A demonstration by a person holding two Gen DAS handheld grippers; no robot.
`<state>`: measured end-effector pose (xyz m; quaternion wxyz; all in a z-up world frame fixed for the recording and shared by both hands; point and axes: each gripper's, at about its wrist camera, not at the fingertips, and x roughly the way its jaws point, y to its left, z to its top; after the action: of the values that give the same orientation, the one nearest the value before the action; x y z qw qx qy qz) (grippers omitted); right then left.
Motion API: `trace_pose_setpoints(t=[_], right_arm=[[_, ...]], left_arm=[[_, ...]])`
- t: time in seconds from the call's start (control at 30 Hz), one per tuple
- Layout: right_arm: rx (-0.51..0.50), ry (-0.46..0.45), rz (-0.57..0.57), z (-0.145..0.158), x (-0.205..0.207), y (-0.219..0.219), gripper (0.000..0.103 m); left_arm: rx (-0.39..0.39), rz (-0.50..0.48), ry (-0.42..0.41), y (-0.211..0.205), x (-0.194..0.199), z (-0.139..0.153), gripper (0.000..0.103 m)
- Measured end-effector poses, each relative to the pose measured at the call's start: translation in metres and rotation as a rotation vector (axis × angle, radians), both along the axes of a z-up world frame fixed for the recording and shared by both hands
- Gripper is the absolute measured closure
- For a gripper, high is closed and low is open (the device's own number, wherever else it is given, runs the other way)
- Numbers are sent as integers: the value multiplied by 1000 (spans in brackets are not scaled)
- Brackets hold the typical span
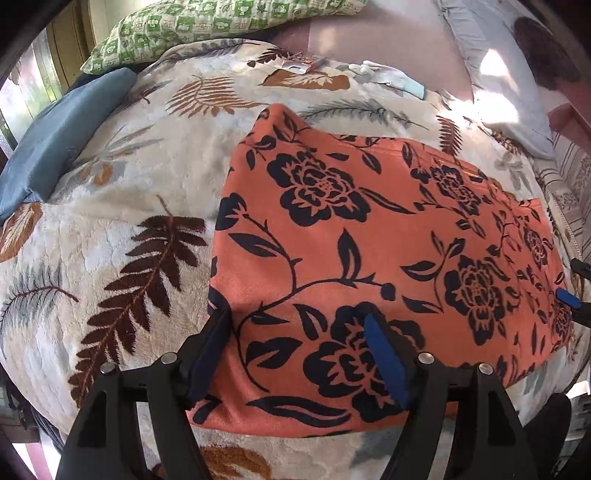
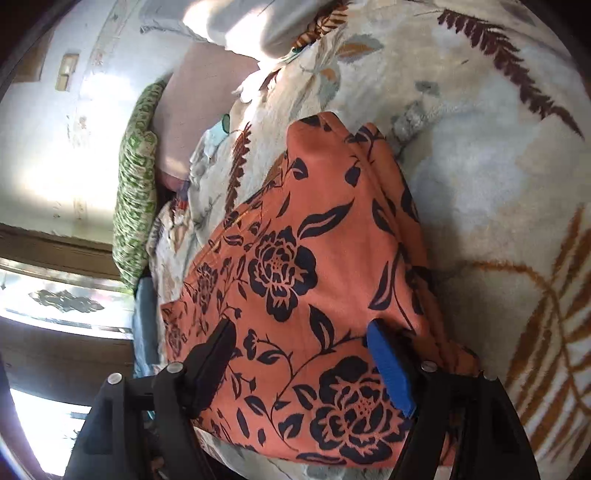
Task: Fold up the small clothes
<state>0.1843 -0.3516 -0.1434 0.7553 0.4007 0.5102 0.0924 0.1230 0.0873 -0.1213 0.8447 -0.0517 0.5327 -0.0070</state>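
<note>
An orange garment with dark blue flowers (image 1: 369, 240) lies folded flat on a cream leaf-print blanket (image 1: 129, 192). My left gripper (image 1: 295, 325) is open, its fingers spread over the garment's near left corner, one finger at the cloth's left edge. The right gripper's blue pad (image 1: 569, 297) shows at the garment's right edge. In the right wrist view the same garment (image 2: 314, 266) fills the middle, and my right gripper (image 2: 301, 332) is open over its near end, holding nothing.
A green-checked pillow (image 1: 192, 26) and a blue cushion (image 1: 62, 140) lie at the far left. A white pillow (image 1: 506, 81) is at the far right. Small items (image 1: 388, 74) lie on the blanket behind the garment. A wall (image 2: 66, 147) stands to the left.
</note>
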Motion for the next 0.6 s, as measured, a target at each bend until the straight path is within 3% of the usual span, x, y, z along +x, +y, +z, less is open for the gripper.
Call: trace_pose_setpoints(t=[0.13, 0.17, 0.23, 0.27, 0.33, 0.47, 0.53, 0.6], right_arm=[[-36, -105, 130, 35, -2, 10, 21], [-38, -96, 133, 31, -4, 9, 18], [-122, 30, 103, -2, -9, 3, 19], [-60, 35, 71, -17, -13, -5, 19], [-17, 16, 16, -7, -16, -12, 19], [-46, -95, 85, 43, 9, -2, 19], [-24, -156, 104, 57, 29, 0, 18], [-25, -157, 97, 46, 52, -4, 17]], left_arm=[[-38, 6, -115, -1, 2, 21, 22], [-26, 16, -91, -2, 6, 11, 21], [16, 25, 32, -1, 15, -24, 20], [35, 17, -3, -3, 11, -25, 19], [46, -2, -27, -7, 5, -13, 19], [-1, -11, -121, -7, 1, 11, 19], [11, 3, -79, -6, 7, 2, 19], [20, 24, -13, -2, 11, -17, 19]])
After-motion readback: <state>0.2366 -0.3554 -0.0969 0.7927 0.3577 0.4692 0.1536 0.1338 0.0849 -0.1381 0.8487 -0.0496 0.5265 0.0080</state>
